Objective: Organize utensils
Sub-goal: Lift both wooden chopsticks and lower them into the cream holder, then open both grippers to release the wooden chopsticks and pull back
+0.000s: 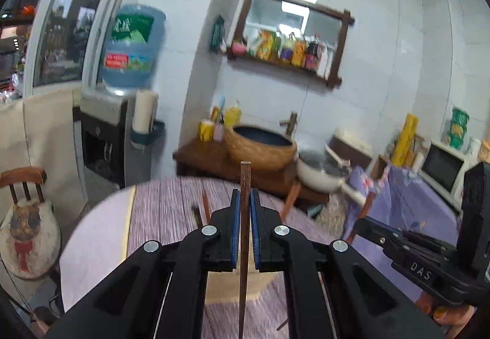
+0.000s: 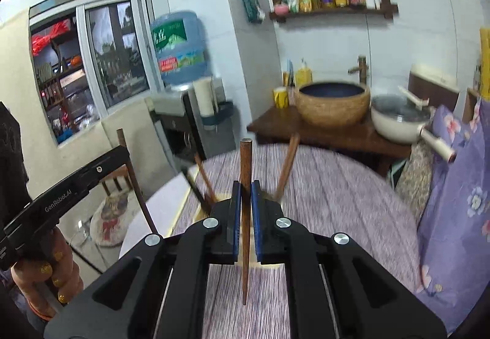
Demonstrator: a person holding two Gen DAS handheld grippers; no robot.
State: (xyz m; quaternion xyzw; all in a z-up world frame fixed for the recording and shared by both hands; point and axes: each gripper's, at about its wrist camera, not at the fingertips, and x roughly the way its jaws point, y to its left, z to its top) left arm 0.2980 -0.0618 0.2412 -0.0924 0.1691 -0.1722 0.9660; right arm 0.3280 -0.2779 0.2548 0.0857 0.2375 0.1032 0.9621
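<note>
The left gripper [image 1: 244, 210] is clamped narrow on a dark wooden chopstick [image 1: 244, 231], which stands almost upright at the centre of the left wrist view, its blunt top above the blue pads [image 1: 235, 225] and its lower end hanging well below them. The right gripper [image 2: 244, 207] is pinched just as tightly on a second chopstick [image 2: 245, 216], upright at the centre of its own view with the tapered tip pointing down. Each tool also shows in the other's camera — the right one at the lower right edge of the left view, the left one at the lower left of the right view, carried by a hand [image 2: 46, 271].

Below both lies the round table [image 2: 337, 201] under a purple striped cloth. More chopsticks [image 2: 288, 167] lean up just behind the right gripper's pads, apparently out of some holder, though the holder itself is hidden. Against the tiled wall at the upper right of that view stands a basin [image 2: 333, 103].

The step looks like carrying the pair to where the others stand. To do it well, keep each stick vertical and the pinch firm, since a thin round stick can swivel between flat pads. Bring one tip over the opening at a time, lower it among the leaning sticks without knocking them, and only then let go.
</note>
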